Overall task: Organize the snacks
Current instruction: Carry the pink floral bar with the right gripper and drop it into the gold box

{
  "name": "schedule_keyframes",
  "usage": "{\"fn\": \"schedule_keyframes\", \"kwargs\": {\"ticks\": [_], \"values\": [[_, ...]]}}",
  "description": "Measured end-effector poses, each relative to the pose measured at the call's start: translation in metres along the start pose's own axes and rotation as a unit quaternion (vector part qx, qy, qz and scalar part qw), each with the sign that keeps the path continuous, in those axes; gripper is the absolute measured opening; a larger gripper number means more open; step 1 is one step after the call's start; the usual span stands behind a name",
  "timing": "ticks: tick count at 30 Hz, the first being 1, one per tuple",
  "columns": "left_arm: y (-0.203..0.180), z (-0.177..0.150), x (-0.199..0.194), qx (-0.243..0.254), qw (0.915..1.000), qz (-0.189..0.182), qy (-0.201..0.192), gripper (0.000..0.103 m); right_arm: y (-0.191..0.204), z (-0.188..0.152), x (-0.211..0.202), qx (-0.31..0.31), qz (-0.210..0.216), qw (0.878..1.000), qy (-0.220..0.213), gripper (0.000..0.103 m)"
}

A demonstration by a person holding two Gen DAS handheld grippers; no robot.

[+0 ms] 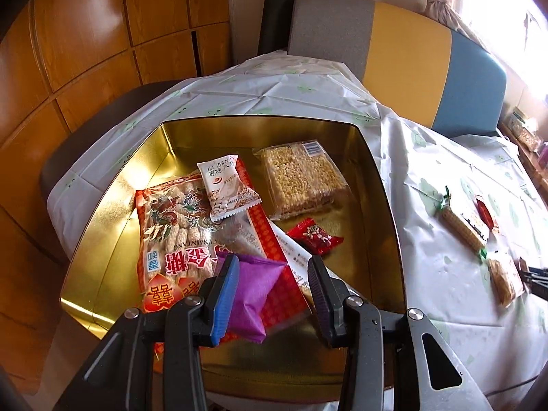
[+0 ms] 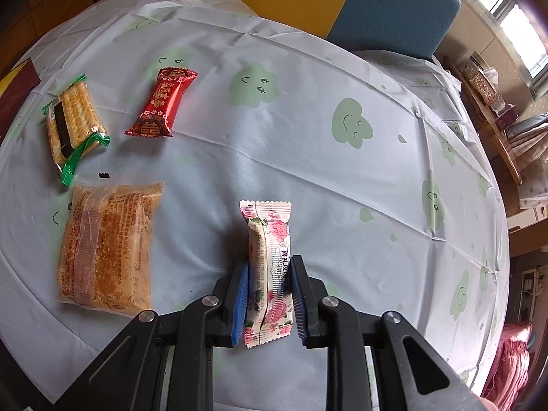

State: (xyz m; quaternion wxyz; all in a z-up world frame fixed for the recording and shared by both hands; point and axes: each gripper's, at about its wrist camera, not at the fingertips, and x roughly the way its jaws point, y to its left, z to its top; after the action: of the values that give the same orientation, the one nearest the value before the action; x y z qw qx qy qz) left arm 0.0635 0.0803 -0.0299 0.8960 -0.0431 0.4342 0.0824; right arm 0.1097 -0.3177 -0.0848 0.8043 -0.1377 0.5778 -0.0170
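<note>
The left gripper [image 1: 274, 294] hangs over the near end of an open gold tin [image 1: 102, 239] that stands on the table [image 1: 428, 205], which is covered by a white cloth printed with green smiling clouds. Its jaws are spread: a purple packet [image 1: 255, 294] lies against the blue pad on one side, while the other pad stands clear of it with a gap between, so nothing is pinched. The purple packet rests on top of a large red bag of sesame sticks [image 1: 171, 233] inside the tin. Also in the tin are a small white sachet [image 1: 227, 188] lying across the top of the red bag, a clear pack of puffed-grain bars [image 1: 303, 178] toward the far right corner, and a small red candy [image 1: 315, 236] on the gold floor beside a long white wrapper.

The right gripper [image 2: 269, 301] has its jaws pinching a rose-printed snack bar [image 2: 270, 263] from both sides, the bar pointing away along the fingers over the table (whether its far end touches the cloth I cannot tell). Well to its left lies an orange crumbly cake in clear wrap [image 2: 106, 243]. Beyond that sit a green-ended cracker pack [image 2: 73, 123] and, just beside it, a red wedding candy [image 2: 161, 102]. A chair back in grey, yellow and blue [image 1: 411, 51] stands behind the table
</note>
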Motion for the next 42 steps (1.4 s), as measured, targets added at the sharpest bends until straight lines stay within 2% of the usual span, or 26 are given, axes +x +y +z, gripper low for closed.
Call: {"fn": "schedule_keyframes", "kwargs": {"ticks": [17, 23, 28, 37, 42], "values": [[-0.008, -0.015, -0.018, 0.031, 0.9993, -0.009, -0.018, 0.042, 0.005, -0.003, -0.004, -0.007, -0.009, 1.000, -0.003, 0.023], [0.018, -0.007, -0.028, -0.018, 0.9986, 0.011, -0.047, 0.042, -0.005, 0.000, -0.003, 0.011, 0.008, 1.000, 0.001, 0.023], [0.046, -0.006, -0.025, -0.054, 0.9972, 0.028, -0.042, 0.042, -0.014, 0.002, 0.000, 0.025, 0.019, 0.999, 0.005, 0.023], [0.065, -0.016, -0.012, -0.056, 0.9975, 0.038, -0.021, 0.042, -0.021, 0.010, -0.003, 0.042, 0.018, 0.999, 0.023, 0.022], [0.063, -0.020, -0.007, -0.051, 0.9979, 0.036, -0.016, 0.042, -0.021, 0.016, -0.027, 0.057, 0.023, 0.998, -0.004, 0.022]]}}
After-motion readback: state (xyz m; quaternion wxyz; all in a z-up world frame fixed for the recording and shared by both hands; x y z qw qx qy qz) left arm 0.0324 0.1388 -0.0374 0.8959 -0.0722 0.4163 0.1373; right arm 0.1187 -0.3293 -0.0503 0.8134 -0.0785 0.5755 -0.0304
